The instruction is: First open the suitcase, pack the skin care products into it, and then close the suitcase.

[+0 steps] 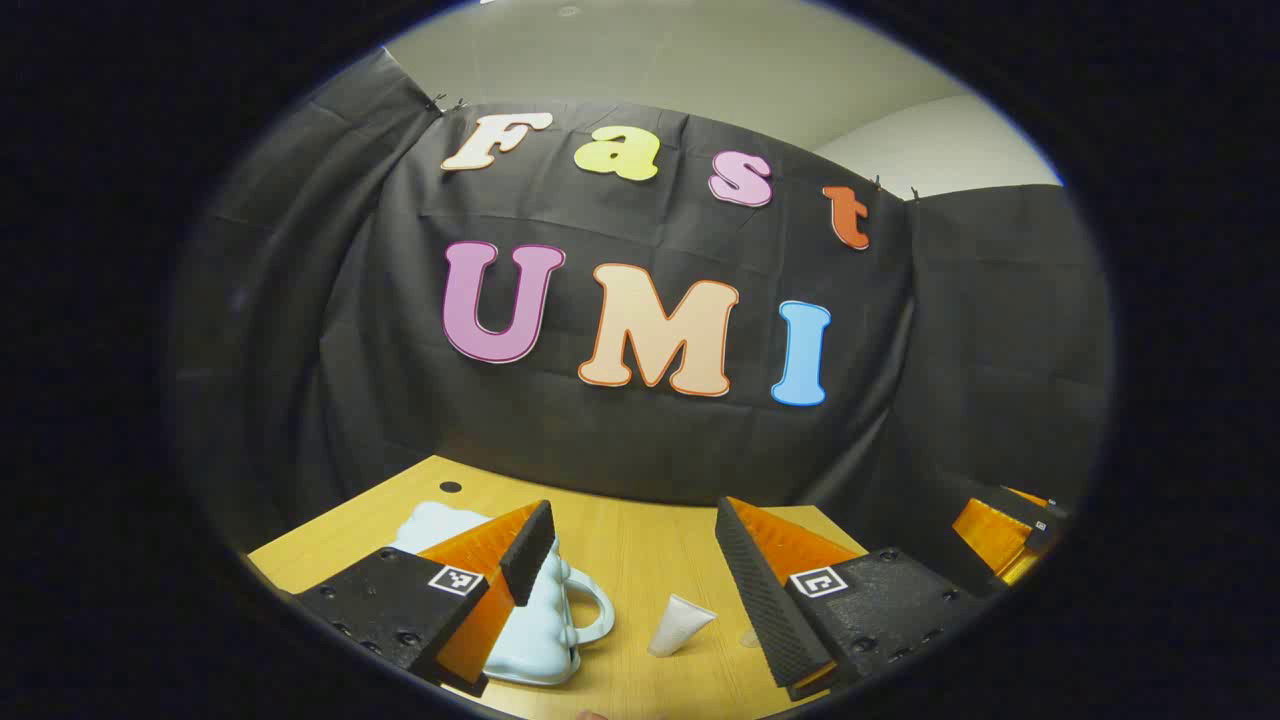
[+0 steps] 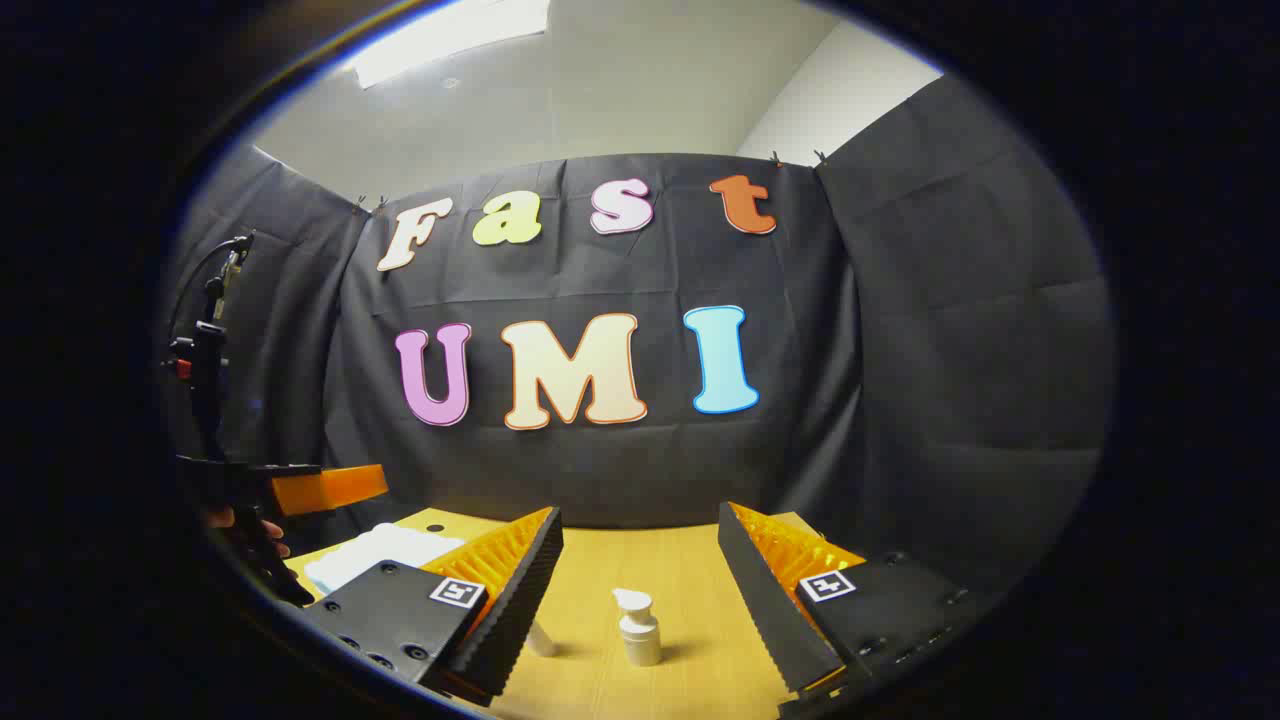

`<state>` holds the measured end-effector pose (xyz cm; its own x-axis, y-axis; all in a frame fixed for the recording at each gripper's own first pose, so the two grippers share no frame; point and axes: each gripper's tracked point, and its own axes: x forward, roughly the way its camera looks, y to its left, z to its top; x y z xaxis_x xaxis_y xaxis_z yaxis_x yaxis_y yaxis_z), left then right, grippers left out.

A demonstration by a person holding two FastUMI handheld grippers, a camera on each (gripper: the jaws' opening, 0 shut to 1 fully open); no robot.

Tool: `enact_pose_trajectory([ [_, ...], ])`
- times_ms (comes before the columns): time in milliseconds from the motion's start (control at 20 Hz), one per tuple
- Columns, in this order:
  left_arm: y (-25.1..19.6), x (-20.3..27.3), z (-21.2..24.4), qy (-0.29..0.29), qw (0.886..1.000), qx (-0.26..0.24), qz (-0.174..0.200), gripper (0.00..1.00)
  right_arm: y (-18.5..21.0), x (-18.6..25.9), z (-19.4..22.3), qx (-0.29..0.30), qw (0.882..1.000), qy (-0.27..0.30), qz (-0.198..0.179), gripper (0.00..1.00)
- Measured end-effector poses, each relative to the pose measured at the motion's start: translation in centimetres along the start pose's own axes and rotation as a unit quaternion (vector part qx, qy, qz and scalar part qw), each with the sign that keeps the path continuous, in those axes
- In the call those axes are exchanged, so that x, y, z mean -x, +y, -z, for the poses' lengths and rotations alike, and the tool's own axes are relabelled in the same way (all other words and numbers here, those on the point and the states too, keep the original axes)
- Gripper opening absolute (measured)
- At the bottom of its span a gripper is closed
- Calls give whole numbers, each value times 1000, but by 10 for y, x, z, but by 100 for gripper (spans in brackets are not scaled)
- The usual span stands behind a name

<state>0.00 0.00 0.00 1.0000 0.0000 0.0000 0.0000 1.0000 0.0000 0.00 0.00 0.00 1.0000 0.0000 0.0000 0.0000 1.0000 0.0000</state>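
My left gripper (image 1: pixel 632 560) has its fingers spread, gripping nothing. Beneath it, the pale blue suitcase (image 1: pixel 545 640) lies closed on the tabletop (image 1: pixel 640 520); a white tube (image 1: pixel 678 626) rests beside it. My right gripper (image 2: pixel 640 575) is likewise spread above an upright pump bottle (image 2: pixel 638 628).

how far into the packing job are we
Nothing looks done yet. The light blue suitcase lies on the table, apparently closed. The white tube and pump bottle are still out. Both the left gripper and the right gripper are open, holding nothing.
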Motion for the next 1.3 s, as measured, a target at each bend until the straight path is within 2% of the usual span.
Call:
enact_pose_trajectory([
  [350, -2, -5, 15, 26, 999, 26, -14, 97, -16, -4, -6, -4, 1000, -7, 8, 98],
  [800, 14, -4, 27, 50, 998, 23, -35, 95, -19, -2, 4, -2, 1000, 8, 10, 98],
  [950, 22, -7, 43, 84, 996, 6, -42, 95, -18, -2, 12, -4, 1000, 16, 8, 98],
  [1100, 22, -16, 59, 122, 992, 15, -26, 95, -16, 0, 20, -13, 1000, 24, 6, 98],
  [1200, 30, -27, 77, 158, 987, 31, -23, 95, -17, 1, 25, -20, 999, 28, 6, 98],
  [1300, 36, -33, 99, 207, 977, 52, -26, 95, -18, 0, 31, -22, 999, 31, 6, 96],
])
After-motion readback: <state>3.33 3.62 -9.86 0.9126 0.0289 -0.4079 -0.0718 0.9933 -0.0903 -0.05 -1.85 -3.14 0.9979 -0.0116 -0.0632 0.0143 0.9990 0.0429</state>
